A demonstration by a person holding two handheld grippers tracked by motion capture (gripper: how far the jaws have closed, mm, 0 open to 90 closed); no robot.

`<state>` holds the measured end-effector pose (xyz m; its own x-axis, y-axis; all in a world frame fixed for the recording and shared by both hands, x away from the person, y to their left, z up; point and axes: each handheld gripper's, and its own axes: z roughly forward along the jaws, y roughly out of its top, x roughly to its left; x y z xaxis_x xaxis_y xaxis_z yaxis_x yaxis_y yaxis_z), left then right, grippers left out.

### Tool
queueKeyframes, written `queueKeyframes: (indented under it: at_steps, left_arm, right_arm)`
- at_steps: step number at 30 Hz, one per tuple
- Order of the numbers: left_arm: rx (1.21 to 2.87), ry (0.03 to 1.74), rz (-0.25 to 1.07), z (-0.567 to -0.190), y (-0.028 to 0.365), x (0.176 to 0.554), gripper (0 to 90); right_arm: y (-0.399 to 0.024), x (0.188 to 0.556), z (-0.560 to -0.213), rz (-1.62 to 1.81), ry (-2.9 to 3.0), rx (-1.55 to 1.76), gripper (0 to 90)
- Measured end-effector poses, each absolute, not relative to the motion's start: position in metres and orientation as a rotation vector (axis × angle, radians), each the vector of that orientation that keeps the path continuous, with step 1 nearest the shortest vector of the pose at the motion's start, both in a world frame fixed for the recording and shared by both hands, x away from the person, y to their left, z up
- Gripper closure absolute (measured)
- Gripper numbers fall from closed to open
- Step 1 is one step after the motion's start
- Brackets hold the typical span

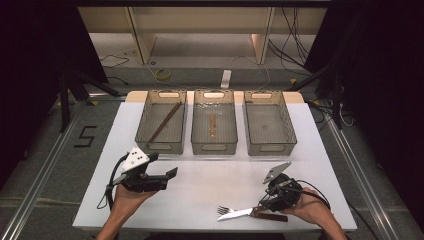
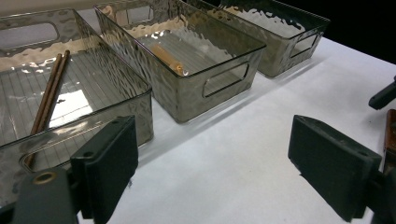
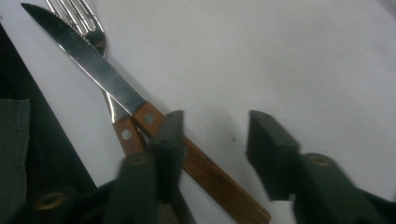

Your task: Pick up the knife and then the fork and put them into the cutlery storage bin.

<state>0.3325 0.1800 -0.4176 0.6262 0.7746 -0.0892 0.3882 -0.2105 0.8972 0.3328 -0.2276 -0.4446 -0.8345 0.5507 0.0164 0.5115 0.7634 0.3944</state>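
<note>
White bench [image 1: 200, 195] carries three clear bins [image 1: 214, 127] at its far side. The left tongs [image 1: 167, 178] hang open near the left bin, holding nothing. By the near edge the right tongs [image 3: 212, 140] stand open over a wooden-handled knife [image 3: 140, 112] lying across a fork [image 3: 88, 23].

Open bench [image 1: 210, 175] is lying between the two tools, giving free passage. Three bins [image 1: 214, 129] are standing in a row across the far side, blocking it. Knife [image 1: 250, 213] and fork [image 1: 226, 209] are occupying the near edge beside the right tool [image 1: 272, 192].
</note>
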Motion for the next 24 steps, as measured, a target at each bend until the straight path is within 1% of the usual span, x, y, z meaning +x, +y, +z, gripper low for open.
queueKeyframes:
  at_steps: [1, 2, 3, 4, 5, 9, 13, 16, 22, 24]
  left_arm:
    - [1.827, 0.935, 0.473, -0.4178, 0.1798, 0.3324, 15.7]
    - [1.829, 0.935, 0.474, -0.4179, 0.1797, 0.3323, 15.7]
    - [1.828, 0.935, 0.474, -0.4178, 0.1796, 0.3323, 15.7]
    - [1.826, 0.935, 0.472, -0.4176, 0.1797, 0.3324, 15.7]
    - [1.826, 0.935, 0.473, -0.4177, 0.1798, 0.3325, 15.7]
    - [1.826, 0.935, 0.473, -0.4178, 0.1797, 0.3327, 15.8]
    - [1.829, 0.936, 0.473, -0.4180, 0.1794, 0.3326, 15.7]
    - [1.831, 0.936, 0.473, -0.4183, 0.1790, 0.3326, 15.7]
    - [1.831, 0.936, 0.473, -0.4183, 0.1791, 0.3325, 15.7]
    - [1.829, 0.936, 0.473, -0.4182, 0.1792, 0.3327, 15.7]
  right_arm:
    - [-0.2266, 0.3330, -0.4436, 0.590, 2.865, 0.856, 41.8]
    - [-0.2266, 0.3330, -0.4436, 0.590, 2.865, 0.856, 41.8]
    - [-0.2257, 0.3337, -0.4433, 0.572, 2.872, 0.823, 34.3]
    - [-0.2251, 0.3338, -0.4435, 0.554, 2.877, 0.831, 31.4]
    - [-0.2247, 0.3338, -0.4439, 0.535, 2.885, 0.823, 30.8]
    - [-0.2245, 0.3328, -0.4442, 0.502, 2.909, 0.782, 32.0]
    - [-0.2269, 0.3337, -0.4430, 0.460, 2.926, 0.745, 37.6]
    - [-0.2269, 0.3333, -0.4436, 0.443, 2.936, 0.710, 38.7]
    - [-0.2234, 0.3319, -0.4480, 0.379, 2.961, 0.623, 44.7]
    - [-0.2230, 0.3316, -0.4485, 0.378, 2.962, 0.617, 45.4]
